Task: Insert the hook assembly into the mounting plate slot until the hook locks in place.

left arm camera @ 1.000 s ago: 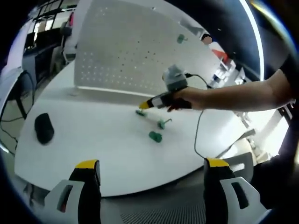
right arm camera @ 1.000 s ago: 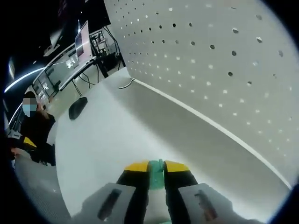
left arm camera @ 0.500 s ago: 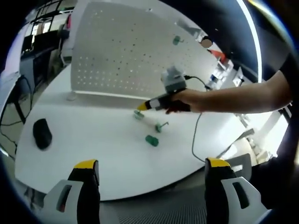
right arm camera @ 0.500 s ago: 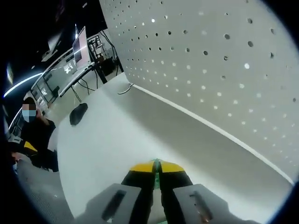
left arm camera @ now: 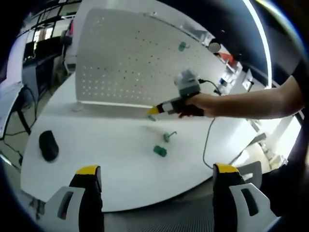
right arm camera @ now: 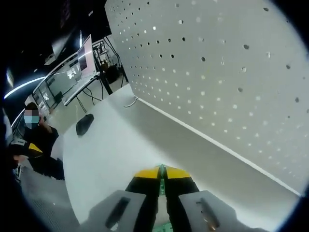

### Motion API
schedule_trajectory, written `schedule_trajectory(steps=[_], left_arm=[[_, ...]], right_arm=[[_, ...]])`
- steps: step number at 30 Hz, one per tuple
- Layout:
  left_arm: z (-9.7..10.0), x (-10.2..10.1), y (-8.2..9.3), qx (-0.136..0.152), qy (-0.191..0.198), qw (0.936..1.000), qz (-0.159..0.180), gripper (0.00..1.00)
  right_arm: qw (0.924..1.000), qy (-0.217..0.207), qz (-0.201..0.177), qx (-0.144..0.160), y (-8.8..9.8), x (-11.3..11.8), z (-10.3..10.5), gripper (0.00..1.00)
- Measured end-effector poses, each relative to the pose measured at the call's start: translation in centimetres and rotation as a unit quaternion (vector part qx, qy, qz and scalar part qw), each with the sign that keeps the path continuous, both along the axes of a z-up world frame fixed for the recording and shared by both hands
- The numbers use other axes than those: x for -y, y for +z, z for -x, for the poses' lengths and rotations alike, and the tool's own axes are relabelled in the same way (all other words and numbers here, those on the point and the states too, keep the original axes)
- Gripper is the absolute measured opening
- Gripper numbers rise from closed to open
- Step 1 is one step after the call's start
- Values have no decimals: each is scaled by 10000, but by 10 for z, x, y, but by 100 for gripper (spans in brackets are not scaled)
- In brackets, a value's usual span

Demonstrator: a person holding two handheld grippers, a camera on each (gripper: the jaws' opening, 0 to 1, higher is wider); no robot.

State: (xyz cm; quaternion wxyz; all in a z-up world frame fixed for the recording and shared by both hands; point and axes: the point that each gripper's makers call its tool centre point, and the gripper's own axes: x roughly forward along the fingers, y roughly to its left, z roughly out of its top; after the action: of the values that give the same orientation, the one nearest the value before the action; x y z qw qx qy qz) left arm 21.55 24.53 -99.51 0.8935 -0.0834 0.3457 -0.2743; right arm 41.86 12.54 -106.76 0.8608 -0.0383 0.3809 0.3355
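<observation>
hook (right arm camera: 161, 175) pinched in right claw (right arm camera: 161, 173), facing pegboard (right arm camera: 231, 72)

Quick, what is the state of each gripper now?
Left gripper: open, holding nothing.
Right gripper: shut on a green hook.

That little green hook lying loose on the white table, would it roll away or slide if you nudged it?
The green hook looks small and plastic, so probably light and easy to push. Its bent stem sticks out sideways, so it would likely pivot or skid on the smooth white table rather than roll far. The stubby green piece beside it looks rounder and seems more apt to roll.
</observation>
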Motion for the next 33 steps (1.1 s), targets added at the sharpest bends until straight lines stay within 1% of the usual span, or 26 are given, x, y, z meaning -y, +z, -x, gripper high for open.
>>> schedule_trajectory(steps=[4,8,10,14,16,18,19,21,22,25,26,28,30,33], left_arm=[[-1,-2,2,13,96,9999,45,97],[-4,-7,7,92,167,9998,22,97],[-5,-7,12,165,205,9996,55,97],[-5,-5,16,231,246,9994,80,97],[-4,-4,18,253,250,9993,77,97],[-6,-7,20,257,354,9990,34,97],[-7,-8,21,265,374,9989,19,97],[-8,-9,23,286,388,9988,1,98],[-9,-9,25,285,382,9989,-11,97],[-11,-8,31,306,355,9989,34,97],[-12,-8,33,302,347,9989,59,97],[-14,-8,35,290,341,9989,122,96],[-16,-7,37,295,318,9989,157,96],[-19,-3,40,324,197,9992,153,95]], right_arm=[[9996,-142,-198,104,17,2,1,0],[9991,-179,-292,260,35,3,3,0],[9989,-167,-341,275,43,3,6,0],[9983,-103,-356,443,60,3,12,0],[9975,-161,-481,488,70,2,16,0],[9967,-205,-583,526,77,1,23,0],[9966,-200,-588,540,78,0,24,0],[9955,-225,-667,640,85,-1,28,0],[9943,-267,-778,675,90,-3,30,0],[9915,-338,-1001,763,104,-7,42,0],[9910,-311,-1037,791,108,-9,47,0],[9905,-271,-1056,835,112,-11,52,0],[9888,-282,-1164,891,120,-14,63,0],[9820,-532,-1587,878,134,-19,81,0]])
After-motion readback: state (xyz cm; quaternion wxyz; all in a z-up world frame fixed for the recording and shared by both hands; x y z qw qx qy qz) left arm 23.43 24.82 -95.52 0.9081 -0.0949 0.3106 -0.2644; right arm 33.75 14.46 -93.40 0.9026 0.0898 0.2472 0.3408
